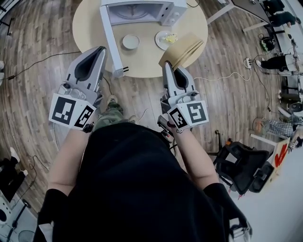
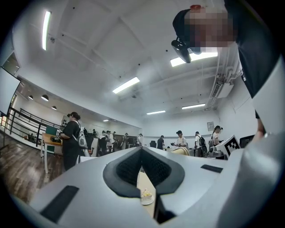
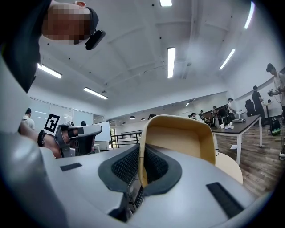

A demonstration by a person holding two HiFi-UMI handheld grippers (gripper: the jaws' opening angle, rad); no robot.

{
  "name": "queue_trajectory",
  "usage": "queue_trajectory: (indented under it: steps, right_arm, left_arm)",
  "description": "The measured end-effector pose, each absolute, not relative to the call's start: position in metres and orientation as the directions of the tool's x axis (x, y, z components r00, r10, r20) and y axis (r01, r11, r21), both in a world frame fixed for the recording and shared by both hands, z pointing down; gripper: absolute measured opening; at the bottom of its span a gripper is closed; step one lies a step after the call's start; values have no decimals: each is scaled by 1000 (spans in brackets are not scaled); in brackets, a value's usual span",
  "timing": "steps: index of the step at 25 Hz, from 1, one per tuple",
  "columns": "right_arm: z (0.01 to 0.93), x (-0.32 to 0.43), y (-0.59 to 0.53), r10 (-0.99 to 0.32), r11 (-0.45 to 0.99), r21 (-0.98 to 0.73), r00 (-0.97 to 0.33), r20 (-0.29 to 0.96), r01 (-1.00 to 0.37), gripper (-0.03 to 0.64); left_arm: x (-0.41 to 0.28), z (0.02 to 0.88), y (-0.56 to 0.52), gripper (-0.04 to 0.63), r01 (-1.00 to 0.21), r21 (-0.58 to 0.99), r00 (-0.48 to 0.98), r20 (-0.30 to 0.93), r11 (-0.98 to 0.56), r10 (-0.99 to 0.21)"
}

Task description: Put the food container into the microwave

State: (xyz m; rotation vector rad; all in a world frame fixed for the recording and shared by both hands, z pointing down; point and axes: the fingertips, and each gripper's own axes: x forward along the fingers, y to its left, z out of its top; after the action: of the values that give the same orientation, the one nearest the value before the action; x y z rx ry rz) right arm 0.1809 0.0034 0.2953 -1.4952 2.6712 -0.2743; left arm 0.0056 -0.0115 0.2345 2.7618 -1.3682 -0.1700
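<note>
Container [image 1: 182, 51] tilted, pinched by one wall in right gripper [image 1: 166, 66] jaws. It could twist loose or clip the door [image 1: 110, 38] of the microwave [image 1: 137, 12]. The left gripper [image 1: 100, 51] jaws are closed, empty.

Light: bright, even, from ceiling strips [image 3: 171, 62] above the right tool [image 3: 140, 151].
Glare: strips blown white.
Edges: fisheye bend, dark round vignette.
Focus: tool shell nearest the lens soft; room sharp.

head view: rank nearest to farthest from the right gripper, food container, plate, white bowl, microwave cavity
1. food container, clamped in the right gripper, over the table's near right edge
2. plate, just beyond, right side
3. white bowl, centre, further left
4. microwave cavity, far edge
</note>
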Motion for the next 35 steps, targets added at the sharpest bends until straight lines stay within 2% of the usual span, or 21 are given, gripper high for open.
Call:
queue_trajectory:
  steps: [35]
  right_arm:
    - [305, 122, -132, -926, 352, -120, -364, 104, -928, 32]
  left_arm:
    - [-51, 259, -187, 20, -672, 176, 717, -89, -719, -692]
